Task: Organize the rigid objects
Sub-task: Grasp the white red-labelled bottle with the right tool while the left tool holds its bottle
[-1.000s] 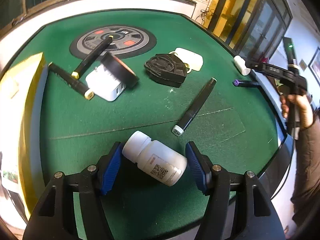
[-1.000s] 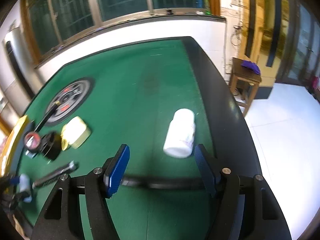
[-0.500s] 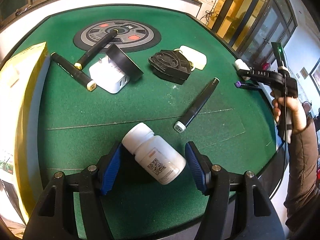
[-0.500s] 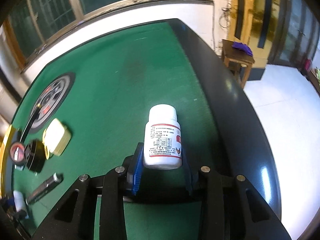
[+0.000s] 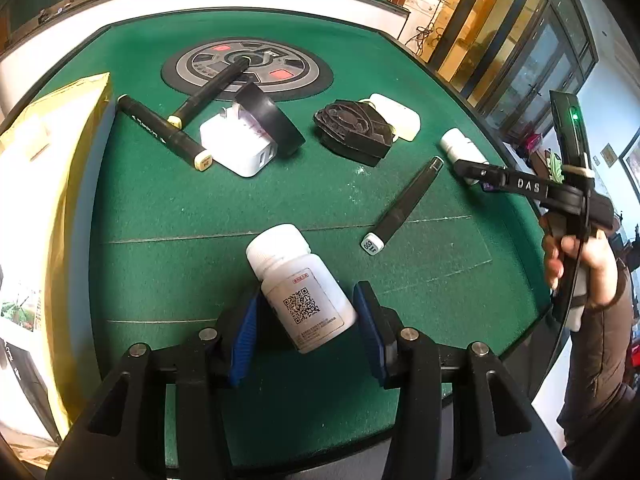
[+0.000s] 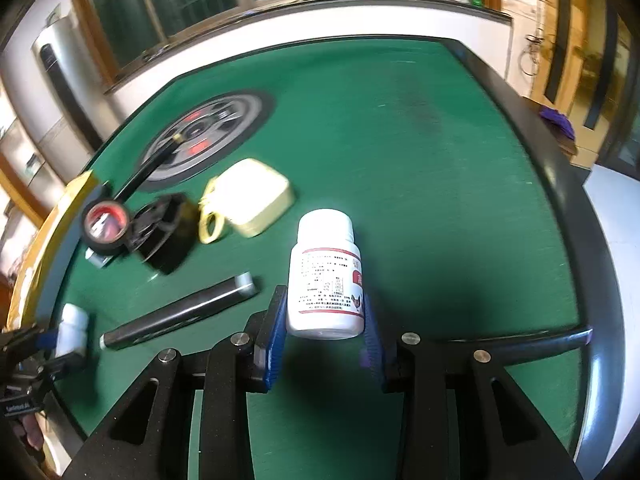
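Observation:
My left gripper (image 5: 306, 330) is shut on a white pill bottle (image 5: 302, 286) with a QR label, held tilted above the green table (image 5: 240, 208). My right gripper (image 6: 325, 328) is shut on a second white pill bottle (image 6: 326, 276) with a red-trimmed label, held above the table's right side. The right gripper and its bottle (image 5: 460, 148) also show in the left wrist view. The left gripper's bottle (image 6: 72, 328) shows at the lower left of the right wrist view.
On the table lie three black markers (image 5: 404, 204) (image 5: 164, 132) (image 5: 214, 90), a white charger (image 5: 238, 148), a black tape roll (image 5: 272, 120), a black fan part (image 5: 352, 132), and a cream case (image 5: 396, 116). A yellow box (image 5: 40, 200) stands left. A round grey panel (image 5: 248, 68) sits at the back.
Both grippers have closed on their bottles and lifted them. The right gripper has swung left toward the table's middle.

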The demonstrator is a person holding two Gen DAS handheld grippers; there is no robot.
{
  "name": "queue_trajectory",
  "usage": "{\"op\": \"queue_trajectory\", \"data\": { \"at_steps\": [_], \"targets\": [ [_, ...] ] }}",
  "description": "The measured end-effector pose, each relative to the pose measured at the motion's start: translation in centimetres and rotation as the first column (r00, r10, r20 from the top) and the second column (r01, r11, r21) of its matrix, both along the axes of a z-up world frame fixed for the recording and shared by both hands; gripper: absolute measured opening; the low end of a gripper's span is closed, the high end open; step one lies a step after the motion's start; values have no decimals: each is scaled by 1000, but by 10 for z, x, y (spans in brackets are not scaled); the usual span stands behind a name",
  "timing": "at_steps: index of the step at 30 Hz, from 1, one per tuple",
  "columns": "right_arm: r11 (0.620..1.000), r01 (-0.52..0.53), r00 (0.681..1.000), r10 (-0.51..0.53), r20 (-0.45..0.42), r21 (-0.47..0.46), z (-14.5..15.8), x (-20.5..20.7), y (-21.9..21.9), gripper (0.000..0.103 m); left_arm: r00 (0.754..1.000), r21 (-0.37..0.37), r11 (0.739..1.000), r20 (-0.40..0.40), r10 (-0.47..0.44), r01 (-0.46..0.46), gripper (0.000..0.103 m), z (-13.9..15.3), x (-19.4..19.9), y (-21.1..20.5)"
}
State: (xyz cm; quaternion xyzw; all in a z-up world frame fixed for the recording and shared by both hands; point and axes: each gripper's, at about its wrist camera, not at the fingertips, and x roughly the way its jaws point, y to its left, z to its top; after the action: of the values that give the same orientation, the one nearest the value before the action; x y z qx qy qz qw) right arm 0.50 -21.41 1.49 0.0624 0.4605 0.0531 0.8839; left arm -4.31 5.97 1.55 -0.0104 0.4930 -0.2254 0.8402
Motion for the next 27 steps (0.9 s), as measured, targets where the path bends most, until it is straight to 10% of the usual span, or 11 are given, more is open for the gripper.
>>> {"op": "queue_trajectory", "data": {
  "at_steps": [27],
  "targets": [
    [995,-85,995,81,65,60,22,-30,43,31,998,-28,999,51,27,-26,44,15,2,4]
  ]
}}
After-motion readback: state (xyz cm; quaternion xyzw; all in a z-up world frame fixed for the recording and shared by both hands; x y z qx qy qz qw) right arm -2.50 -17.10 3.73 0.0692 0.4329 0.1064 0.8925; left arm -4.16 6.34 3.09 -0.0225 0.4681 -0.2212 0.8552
